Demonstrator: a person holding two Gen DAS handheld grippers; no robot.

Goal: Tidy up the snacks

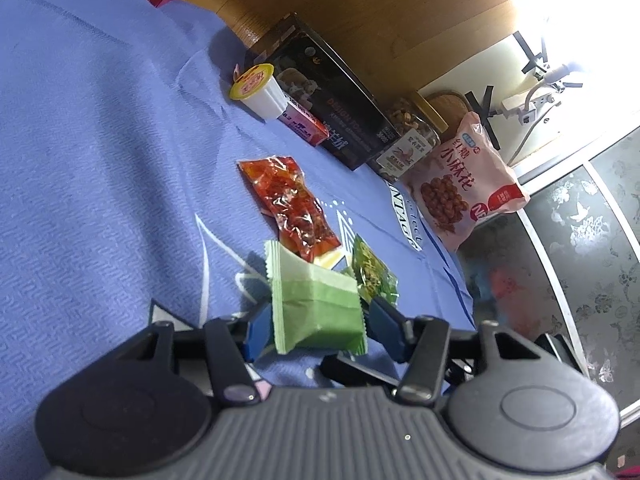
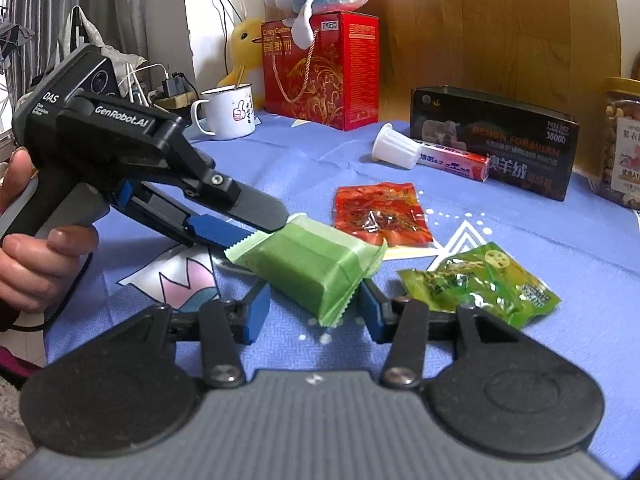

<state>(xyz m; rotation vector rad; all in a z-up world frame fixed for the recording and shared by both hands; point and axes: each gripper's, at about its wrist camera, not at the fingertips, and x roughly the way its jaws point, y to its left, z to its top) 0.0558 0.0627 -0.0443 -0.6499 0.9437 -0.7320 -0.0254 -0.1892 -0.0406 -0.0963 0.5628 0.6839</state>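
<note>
Right, near to far, clock positions as the right wrist view shows them.

- Your left claw (image 2: 256, 230), rolled on its side and coming in from 10 o'clock, is clamped on the far end of the green packet (image 2: 312, 264). The packet hangs tilted just above the desk (image 2: 280, 160), so this looks like a handover or a carry.
- The pads of your right claw (image 2: 314, 312) flank the packet's near crimped end. I can't tell whether they press on it.
- The green veg pouch (image 2: 480, 284) lies flat at 3 o'clock, just beside the right pad. That's your closest snag if you swing right.
- The red pouch (image 2: 382, 214) lies flat at 1 o'clock, just beyond the packet, in the way of a straight push forward.
- Further out at 1 o'clock, a white cup (image 2: 394, 152) lies tipped against a candy stick (image 2: 452, 162), both in front of the black box (image 2: 492, 140). A nut jar (image 2: 624, 140) sits at the right edge.
- At the back, there's a mug (image 2: 230, 114) at 11 o'clock and a red gift box (image 2: 320, 72) at 12.

The loose pouches aren't grouped yet, so I'd say the sorting is early.
</note>
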